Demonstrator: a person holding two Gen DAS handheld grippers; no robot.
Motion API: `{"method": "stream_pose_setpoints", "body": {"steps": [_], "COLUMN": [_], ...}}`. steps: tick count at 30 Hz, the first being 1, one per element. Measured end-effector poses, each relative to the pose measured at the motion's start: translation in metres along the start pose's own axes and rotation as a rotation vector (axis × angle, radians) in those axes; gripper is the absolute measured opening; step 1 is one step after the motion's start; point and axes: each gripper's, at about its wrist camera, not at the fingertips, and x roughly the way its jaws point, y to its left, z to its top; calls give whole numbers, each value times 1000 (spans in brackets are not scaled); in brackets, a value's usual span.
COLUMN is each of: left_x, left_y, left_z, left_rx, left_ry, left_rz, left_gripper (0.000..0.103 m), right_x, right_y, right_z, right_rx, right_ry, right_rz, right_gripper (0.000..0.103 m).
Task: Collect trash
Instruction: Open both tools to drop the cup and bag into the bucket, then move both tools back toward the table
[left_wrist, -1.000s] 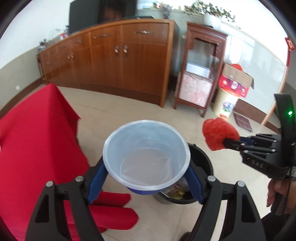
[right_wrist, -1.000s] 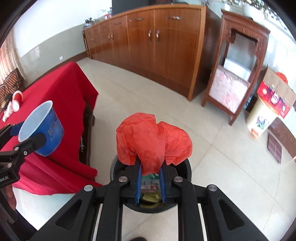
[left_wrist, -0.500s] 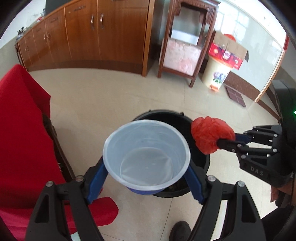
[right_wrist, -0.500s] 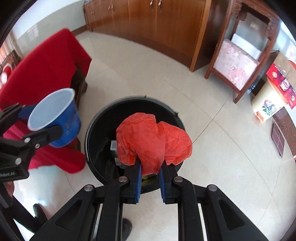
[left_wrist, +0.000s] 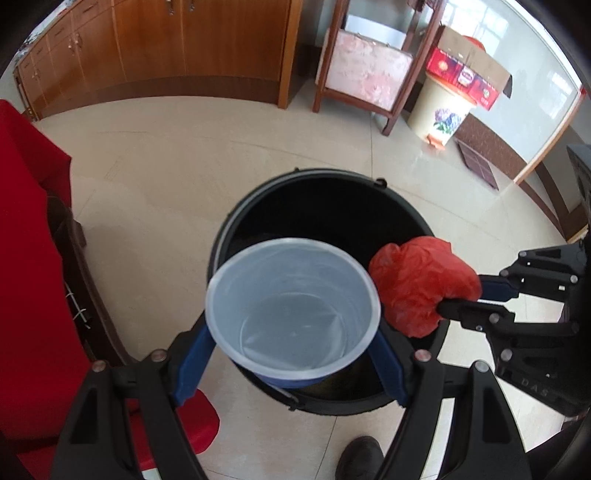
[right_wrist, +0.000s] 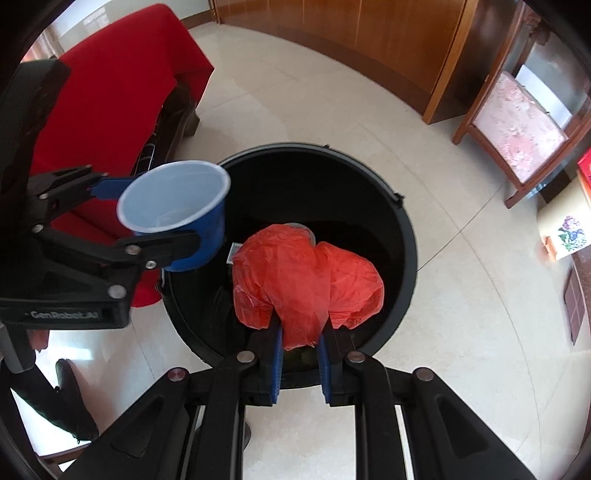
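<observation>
My left gripper (left_wrist: 291, 354) is shut on a blue plastic cup (left_wrist: 293, 306) with a white inside, held upright over the near left part of a black trash bin (left_wrist: 325, 184). In the right wrist view the same cup (right_wrist: 177, 218) hangs at the bin's left rim (right_wrist: 402, 221). My right gripper (right_wrist: 300, 343) is shut on a crumpled red plastic bag (right_wrist: 306, 280), which hangs over the bin's mouth. The bag (left_wrist: 421, 284) sits just right of the cup in the left wrist view. Some trash lies dimly at the bin's bottom.
A red-covered sofa (left_wrist: 26, 258) stands left of the bin. A wooden cabinet (left_wrist: 177, 44), a wooden stand (left_wrist: 369, 62) and a cream pail (left_wrist: 439, 110) under a cardboard box line the far wall. A person's shoe (left_wrist: 358, 458) is near the bin on the tiled floor.
Both grippers have sunk and tipped downward toward the bin. The bin's mouth now fills the middle of both views, with cup and bag held over it.
</observation>
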Motion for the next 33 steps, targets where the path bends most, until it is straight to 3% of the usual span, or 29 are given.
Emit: {"method": "stream_pose_setpoints", "body": {"steps": [2,3,4,6,9,11,12,17,22,33], "left_x": [3,2,1,-4,-14,-25,-31,-69,-112,-188], "left_y": [-2,-1,0,6,12,15,16,15,18,38], "left_z": [3,3,3,5,3,1,0,-4,-8,-21], "left_rx": [20,25,24,12,6,-2,-1,5,-12,-58], "left_ry": [0,-4,-15,-27,-51,-63,-70,-132,-202,-306], "left_rz": [9,31,75,100,130,144,154,193,226,280], "left_gripper": [81,81,82,95,98,100,101,103,103,103], "right_x": [7,9,11,6,1,-1,-2,-18,-54,-105], "right_y": [1,1,-1,-6,-16,-22,-24,-24,-19,22], "right_z": [1,1,1,-2,-1,0,0,2,10,15], "right_rx": [-9,-10,-5,8,55,80,92,131,163,181], "right_ry": [14,17,23,-15,-31,-28,-22,-22,-116,-267], "right_rz": [5,-2,-32,-72,-116,-141,-154,-217,-278,-262], "right_gripper": [19,33,63,83,83,93,103,103,103,103]}}
